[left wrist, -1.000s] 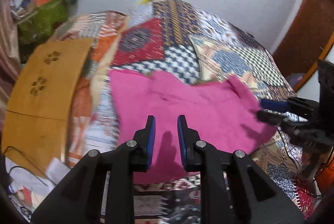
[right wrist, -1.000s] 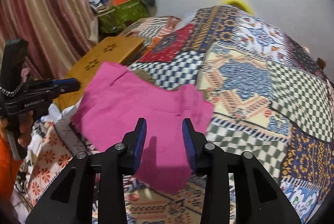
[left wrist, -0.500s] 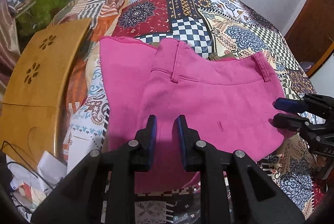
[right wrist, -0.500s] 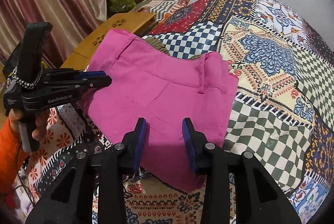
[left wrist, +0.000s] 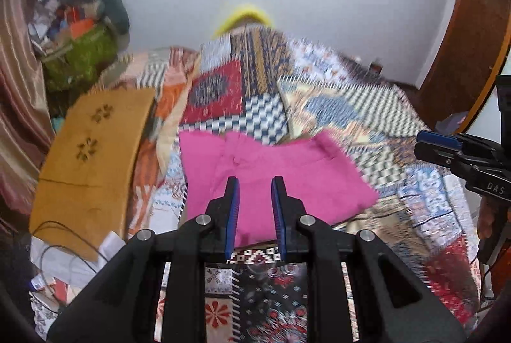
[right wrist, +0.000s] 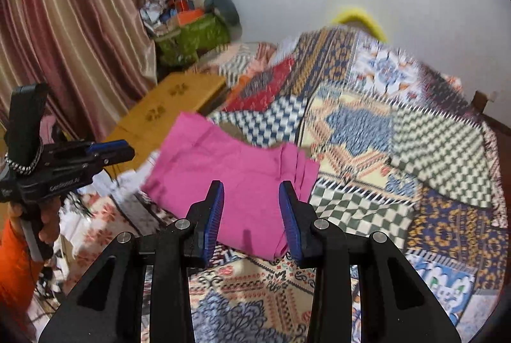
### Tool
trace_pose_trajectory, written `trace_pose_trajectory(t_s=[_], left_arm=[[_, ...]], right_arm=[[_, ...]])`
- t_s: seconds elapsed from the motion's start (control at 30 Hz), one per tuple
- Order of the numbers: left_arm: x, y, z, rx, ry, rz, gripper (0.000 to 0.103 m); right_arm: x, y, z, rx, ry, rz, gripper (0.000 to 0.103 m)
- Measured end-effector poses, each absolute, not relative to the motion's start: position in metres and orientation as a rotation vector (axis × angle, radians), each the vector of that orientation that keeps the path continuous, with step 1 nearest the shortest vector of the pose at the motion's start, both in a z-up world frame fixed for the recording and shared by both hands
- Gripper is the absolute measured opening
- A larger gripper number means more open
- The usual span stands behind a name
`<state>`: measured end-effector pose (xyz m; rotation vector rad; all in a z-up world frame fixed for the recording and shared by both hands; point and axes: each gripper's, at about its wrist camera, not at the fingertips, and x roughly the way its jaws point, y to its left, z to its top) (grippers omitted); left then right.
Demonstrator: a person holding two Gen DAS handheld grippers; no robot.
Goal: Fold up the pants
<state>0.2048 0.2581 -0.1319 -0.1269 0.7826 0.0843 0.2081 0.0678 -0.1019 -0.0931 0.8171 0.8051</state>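
The pink pants [left wrist: 274,176] lie folded into a compact rectangle on the patchwork bedspread [left wrist: 335,106]; in the right wrist view the pants [right wrist: 236,170] show stacked edges on their right side. My left gripper [left wrist: 254,202] hovers above their near edge, its blue pads a narrow gap apart with nothing between them. My right gripper [right wrist: 252,208] hangs over the pants' near right part, open wider and empty. Each gripper shows in the other's view: the right gripper [left wrist: 447,148] off the pants' right side, the left gripper [right wrist: 105,151] off their left side. Neither touches the cloth.
A wooden board [left wrist: 92,157] with flower cut-outs lies left of the pants. Behind it sit a green bag and clutter [left wrist: 80,55], and a striped curtain [right wrist: 64,23] hangs at the left. Cables [left wrist: 64,240] trail at the bed's near-left corner. A wooden door [left wrist: 463,55] stands at the right.
Half a second ago both grippers were low and close over the pants. Now both have lifted and drawn back, so the pants look smaller. The pants lie as before and the jaws have kept their gaps.
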Motion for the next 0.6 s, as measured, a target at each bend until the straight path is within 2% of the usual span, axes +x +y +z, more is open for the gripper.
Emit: trace_pose_trajectory(t_s=[0.3,0.6], left_arm=[[0.131,0.207,-0.053,-0.079,0.595,0.092,0.020],[0.042,0.159,0.010,-0.052,0.378,0.086,0.020]], right_arm=[[0.141,0.028,-0.028,-0.010,0.620,0.849,0.032],[0.056,-0.004,0.031,-0.017,0.337,0.850,0.032]])
